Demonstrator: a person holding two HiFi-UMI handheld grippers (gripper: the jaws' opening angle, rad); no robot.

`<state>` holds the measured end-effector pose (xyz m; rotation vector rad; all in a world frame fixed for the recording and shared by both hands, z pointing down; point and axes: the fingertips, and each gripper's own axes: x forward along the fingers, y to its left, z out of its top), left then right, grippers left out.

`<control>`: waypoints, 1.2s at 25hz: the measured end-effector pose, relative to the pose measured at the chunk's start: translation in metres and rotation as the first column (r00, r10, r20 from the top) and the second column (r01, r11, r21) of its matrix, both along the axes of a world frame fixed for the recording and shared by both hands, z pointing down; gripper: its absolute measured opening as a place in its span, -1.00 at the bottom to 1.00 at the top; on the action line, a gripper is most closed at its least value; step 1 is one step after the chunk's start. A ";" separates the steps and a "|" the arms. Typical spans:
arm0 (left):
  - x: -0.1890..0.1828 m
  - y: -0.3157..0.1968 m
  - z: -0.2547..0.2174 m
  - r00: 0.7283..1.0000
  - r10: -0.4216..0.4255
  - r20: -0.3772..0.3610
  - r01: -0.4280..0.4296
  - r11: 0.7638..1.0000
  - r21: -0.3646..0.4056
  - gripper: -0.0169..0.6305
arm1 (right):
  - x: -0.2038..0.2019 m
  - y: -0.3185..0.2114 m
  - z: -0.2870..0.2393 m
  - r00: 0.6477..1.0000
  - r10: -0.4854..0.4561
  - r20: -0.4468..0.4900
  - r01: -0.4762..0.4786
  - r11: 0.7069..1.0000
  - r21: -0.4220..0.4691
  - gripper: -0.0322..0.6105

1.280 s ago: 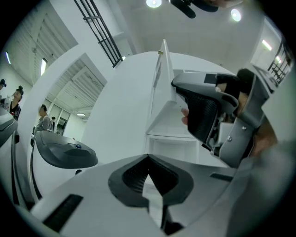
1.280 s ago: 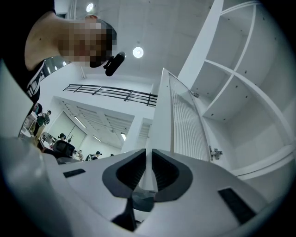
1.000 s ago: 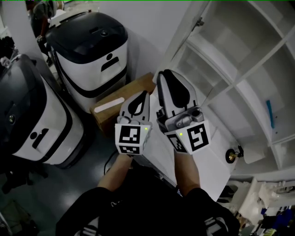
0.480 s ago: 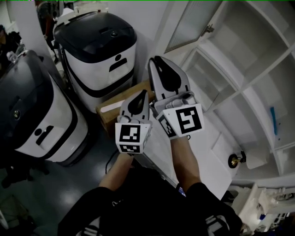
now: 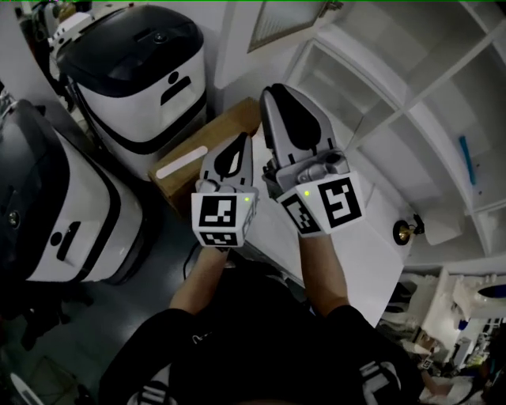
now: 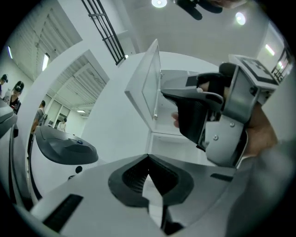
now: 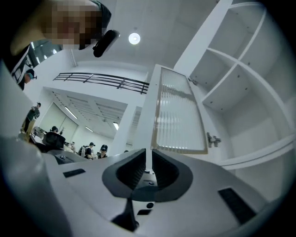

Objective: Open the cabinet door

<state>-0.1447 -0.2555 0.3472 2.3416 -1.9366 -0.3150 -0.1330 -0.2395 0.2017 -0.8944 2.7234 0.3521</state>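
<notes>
At the top of the head view the ribbed-glass cabinet door [image 5: 288, 20] stands swung wide off the white shelves [image 5: 411, 103] (the opening looks done), while the left gripper [image 6: 148, 159], jaws pressed together, and the right gripper [image 7: 147, 159], jaws a thin slit apart, hold nothing.

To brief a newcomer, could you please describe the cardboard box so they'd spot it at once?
Find the white shelving on the right. Between it and the black-topped white machines sits the cardboard box: the only brown thing, with a white strip on top.
</notes>
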 end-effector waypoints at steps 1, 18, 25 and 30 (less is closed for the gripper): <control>0.010 -0.003 0.001 1.000 0.027 -0.002 -0.027 1.000 -0.003 -0.91 | 0.010 -0.005 0.006 0.999 0.035 -0.006 -0.035 0.999 -0.015 -0.72; 0.177 -0.019 0.023 0.909 0.416 0.012 -0.415 0.908 -0.061 -0.91 | 0.210 -0.024 0.100 0.849 0.524 -0.075 -0.525 0.818 -0.235 -0.76; 0.220 -0.011 0.027 0.848 0.530 0.025 -0.527 0.847 -0.071 -0.91 | 0.269 -0.009 0.142 0.749 0.653 -0.116 -0.651 0.691 -0.315 -0.77; 0.239 -0.003 0.031 0.816 0.575 0.056 -0.571 0.818 -0.076 -0.91 | 0.295 0.007 0.165 0.690 0.710 -0.143 -0.706 0.615 -0.351 -0.77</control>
